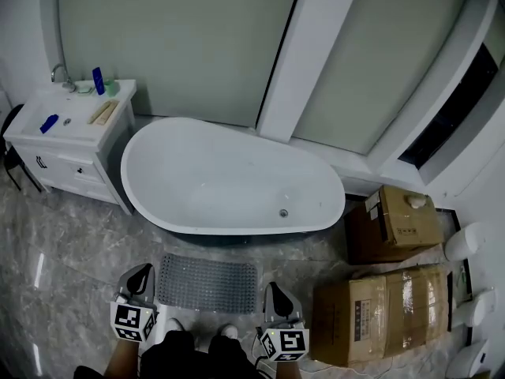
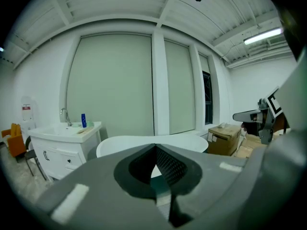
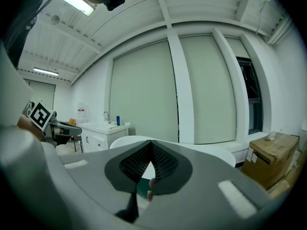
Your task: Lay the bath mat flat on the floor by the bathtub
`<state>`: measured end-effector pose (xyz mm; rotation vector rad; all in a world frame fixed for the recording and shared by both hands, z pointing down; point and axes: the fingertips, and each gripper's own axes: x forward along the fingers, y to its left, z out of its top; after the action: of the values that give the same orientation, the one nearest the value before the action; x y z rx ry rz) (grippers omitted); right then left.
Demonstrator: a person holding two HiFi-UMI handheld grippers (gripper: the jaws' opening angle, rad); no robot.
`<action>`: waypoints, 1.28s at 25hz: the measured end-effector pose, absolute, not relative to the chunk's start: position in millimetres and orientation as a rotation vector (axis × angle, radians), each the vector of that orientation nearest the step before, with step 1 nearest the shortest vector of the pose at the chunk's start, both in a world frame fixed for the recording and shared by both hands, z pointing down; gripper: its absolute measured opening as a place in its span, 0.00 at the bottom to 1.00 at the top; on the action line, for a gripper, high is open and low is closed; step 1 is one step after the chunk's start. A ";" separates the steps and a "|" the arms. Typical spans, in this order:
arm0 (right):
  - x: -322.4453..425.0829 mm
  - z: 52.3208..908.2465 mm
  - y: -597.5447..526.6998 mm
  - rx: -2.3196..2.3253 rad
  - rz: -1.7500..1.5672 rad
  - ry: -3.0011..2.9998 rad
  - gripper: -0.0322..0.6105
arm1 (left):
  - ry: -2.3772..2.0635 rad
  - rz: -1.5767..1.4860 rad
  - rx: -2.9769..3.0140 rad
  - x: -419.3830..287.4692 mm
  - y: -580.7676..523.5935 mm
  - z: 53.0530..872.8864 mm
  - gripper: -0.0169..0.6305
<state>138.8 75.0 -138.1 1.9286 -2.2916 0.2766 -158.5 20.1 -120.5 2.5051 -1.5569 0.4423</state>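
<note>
The grey bath mat (image 1: 207,283) lies flat on the marble floor right in front of the white oval bathtub (image 1: 229,180). My left gripper (image 1: 140,279) hangs by the mat's left edge and my right gripper (image 1: 276,292) by its right edge, both above the floor and apart from the mat. In the left gripper view the jaws of the left gripper (image 2: 156,150) meet at their tips with nothing held, and the bathtub (image 2: 124,143) shows beyond them. In the right gripper view the right gripper (image 3: 151,145) is likewise shut and empty.
A white vanity (image 1: 71,133) with a sink and bottles stands left of the tub. Two cardboard boxes (image 1: 394,223) (image 1: 383,314) sit on the floor at right. The person's feet (image 1: 229,332) are at the mat's near edge. A dark chair (image 1: 12,160) is at far left.
</note>
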 end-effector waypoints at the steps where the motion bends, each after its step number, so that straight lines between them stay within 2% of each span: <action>1: 137.0 -139.5 74.9 1.922 0.272 -2.296 0.09 | -1.556 0.424 2.514 -157.6 20.7 -125.1 0.03; 19: 95.0 -192.5 52.2 1.934 0.173 -2.406 0.09 | -1.572 0.405 2.605 -162.0 9.8 -170.1 0.03; 32: 55.9 -199.6 50.0 1.928 0.114 -2.353 0.09 | -1.558 0.401 2.618 -196.9 5.7 -179.5 0.03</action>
<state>55.9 50.0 -199.6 1.9275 -2.3530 0.1143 -196.9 5.7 -179.5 2.6182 -1.5575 0.4005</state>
